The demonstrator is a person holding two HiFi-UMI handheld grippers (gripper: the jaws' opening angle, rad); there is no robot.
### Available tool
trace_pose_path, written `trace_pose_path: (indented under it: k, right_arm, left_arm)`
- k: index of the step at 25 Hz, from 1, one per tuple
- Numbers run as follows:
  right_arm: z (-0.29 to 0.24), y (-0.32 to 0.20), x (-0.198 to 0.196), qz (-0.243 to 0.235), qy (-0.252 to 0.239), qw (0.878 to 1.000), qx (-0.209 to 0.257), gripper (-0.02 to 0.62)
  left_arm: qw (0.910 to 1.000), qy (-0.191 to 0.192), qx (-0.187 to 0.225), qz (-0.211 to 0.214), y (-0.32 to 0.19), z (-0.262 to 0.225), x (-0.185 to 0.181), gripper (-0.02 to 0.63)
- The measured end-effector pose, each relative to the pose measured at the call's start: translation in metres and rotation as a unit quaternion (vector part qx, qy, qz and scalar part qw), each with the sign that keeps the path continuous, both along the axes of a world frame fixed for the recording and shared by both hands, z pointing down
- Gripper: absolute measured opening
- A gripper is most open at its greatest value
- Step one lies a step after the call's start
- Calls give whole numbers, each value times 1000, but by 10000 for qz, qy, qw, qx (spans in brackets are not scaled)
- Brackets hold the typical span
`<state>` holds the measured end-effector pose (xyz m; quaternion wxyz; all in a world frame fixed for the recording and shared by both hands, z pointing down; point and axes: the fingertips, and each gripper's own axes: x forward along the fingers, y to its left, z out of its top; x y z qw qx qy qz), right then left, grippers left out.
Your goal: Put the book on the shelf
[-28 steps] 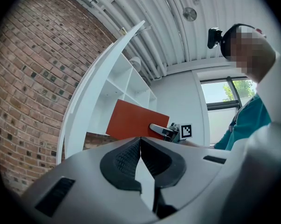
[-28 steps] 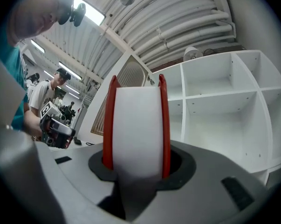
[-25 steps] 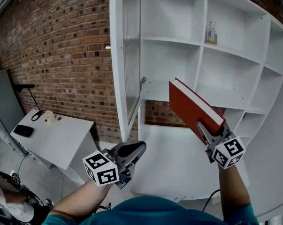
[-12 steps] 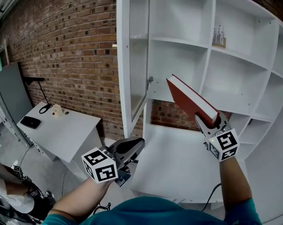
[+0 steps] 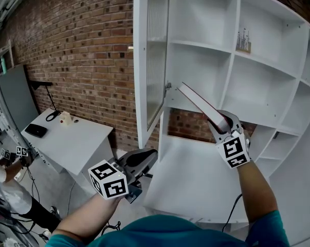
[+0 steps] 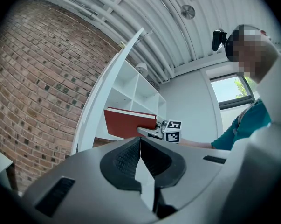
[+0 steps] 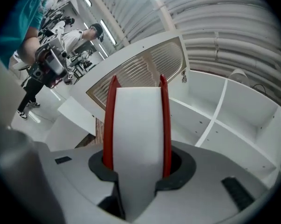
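Since the head view catches the book almost edge-on, little more than its pale page block and a sliver of red cover shows there. The left gripper view gives its broad red cover. The right gripper view looks straight along the pages, between the two red boards. The right gripper has its jaws clamped on the book's lower end, holding it tilted in the air just before the white shelf unit, beside the open door and resting on no board. The left gripper hangs low and well apart, jaws closed together on nothing, as its own view shows. One upper compartment holds a small object, too tiny to identify. On the grey tabletop at left lies a dark flat item, also unclear.
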<state>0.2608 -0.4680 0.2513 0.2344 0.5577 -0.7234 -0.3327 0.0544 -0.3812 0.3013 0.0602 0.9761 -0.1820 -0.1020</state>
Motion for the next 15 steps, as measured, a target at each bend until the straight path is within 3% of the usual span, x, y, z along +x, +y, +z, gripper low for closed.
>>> trace_pose_path:
  k: [6, 15]
  right_arm:
    - [13, -27, -3, 279, 718, 9970, -109, 170]
    - [24, -58, -12, 449, 1263, 9908, -179, 170]
  left_arm:
    - [10000, -21, 39, -65, 5, -5, -6, 17]
    - [9997, -35, 51, -247, 3, -4, -19, 17]
